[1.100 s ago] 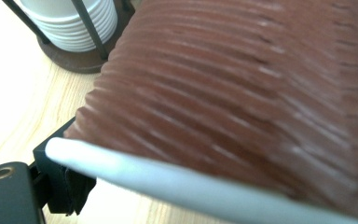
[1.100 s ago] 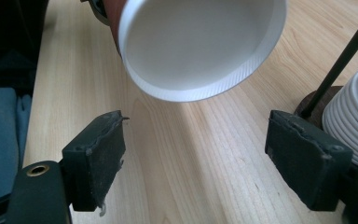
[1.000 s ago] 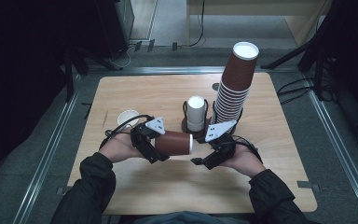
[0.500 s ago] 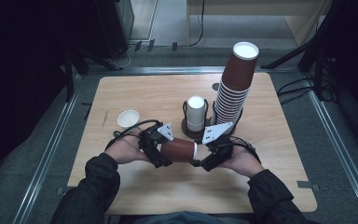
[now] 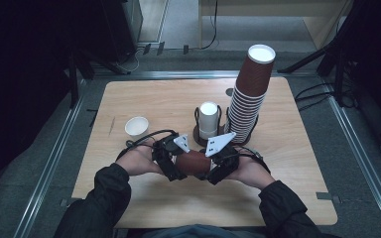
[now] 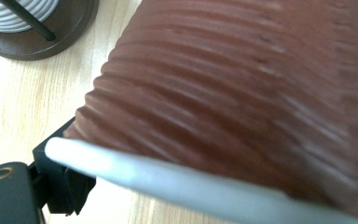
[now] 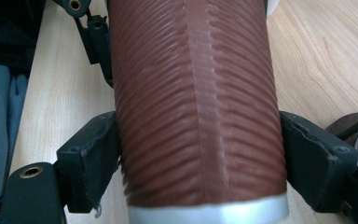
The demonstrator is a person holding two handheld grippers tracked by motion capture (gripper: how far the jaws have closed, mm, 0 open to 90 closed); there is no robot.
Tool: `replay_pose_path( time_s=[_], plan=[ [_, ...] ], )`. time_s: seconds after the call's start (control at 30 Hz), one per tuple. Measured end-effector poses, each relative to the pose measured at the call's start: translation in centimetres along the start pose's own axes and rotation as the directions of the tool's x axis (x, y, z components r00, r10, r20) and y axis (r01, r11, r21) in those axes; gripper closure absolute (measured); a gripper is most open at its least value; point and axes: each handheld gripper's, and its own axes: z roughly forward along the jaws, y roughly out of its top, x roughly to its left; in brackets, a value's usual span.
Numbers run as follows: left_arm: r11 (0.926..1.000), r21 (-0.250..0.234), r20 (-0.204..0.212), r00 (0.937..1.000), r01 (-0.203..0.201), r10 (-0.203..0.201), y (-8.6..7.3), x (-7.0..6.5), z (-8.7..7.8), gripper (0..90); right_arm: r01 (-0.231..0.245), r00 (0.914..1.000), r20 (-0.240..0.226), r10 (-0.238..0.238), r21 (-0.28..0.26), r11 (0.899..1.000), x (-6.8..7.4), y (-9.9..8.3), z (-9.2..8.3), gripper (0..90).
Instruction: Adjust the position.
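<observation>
Both tools meet near the front middle of the table (image 5: pixel 144 99), w/ one brown ribbed paper cup (image 5: pixel 193 163) lying on its side between them, held just above the wood. Right tool (image 7: pixel 200 154) is clamped on it: in the right gripper view its two black jaws press the cup's flanks from either side, pads touching the ribbing, white rim at the bottom edge. Left tool (image 5: pixel 171 163) comes at the cup from the other end; in the left gripper view the cup wall sits very close up, one black jaw against it just under the white rim, other jaw hidden, so can't tell for sure if that tool pinches it or just sits around it. Person's hands and dark sleeves come in from the near edge. Just behind the tools, a dark round holder (image 5: pixel 198 134) w/ a white cup stack (image 5: pixel 209 119) upright in it. Beside it on the right, a tall stack of brown cups (image 5: pixel 248 99), leaning a bit. Off to the left, a lone small white cup (image 5: pixel 137 127) standing mouth up, well apart from the rest.
</observation>
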Motion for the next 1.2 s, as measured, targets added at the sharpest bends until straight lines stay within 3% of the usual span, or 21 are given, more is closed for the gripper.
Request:
replay_pose_path(
  time_s=[0.43,0.63,0.9,1.2],
  plan=[
    [1.0000,0.004,0.013,0.9999,0.000,0.000,0.1,-0.1,0.1,6.4,0.029,0.9996,0.001,-0.029,0.021,0.999,0.3,0.3,0.7,20.3],
    [0.9985,-0.055,-0.003,1.0000,0.002,-0.003,-0.2,-0.1,-0.4,0.0,0.034,0.9994,0.004,-0.034,-0.003,0.999,0.3,0.3,0.3,20.1],
    [0.9891,-0.142,0.002,0.9992,0.041,-0.041,-0.9,0.4,-1.4,0.0,0.004,1.0000,0.007,-0.004,-0.059,0.998,-0.2,-0.1,-0.6,20.0],
    [0.9699,-0.237,0.018,0.9984,0.056,-0.054,-1.4,0.5,-2.4,0.0,-0.031,0.9995,-0.012,0.030,-0.157,0.987,-0.6,-0.4,-1.7,19.8]
  ],
)
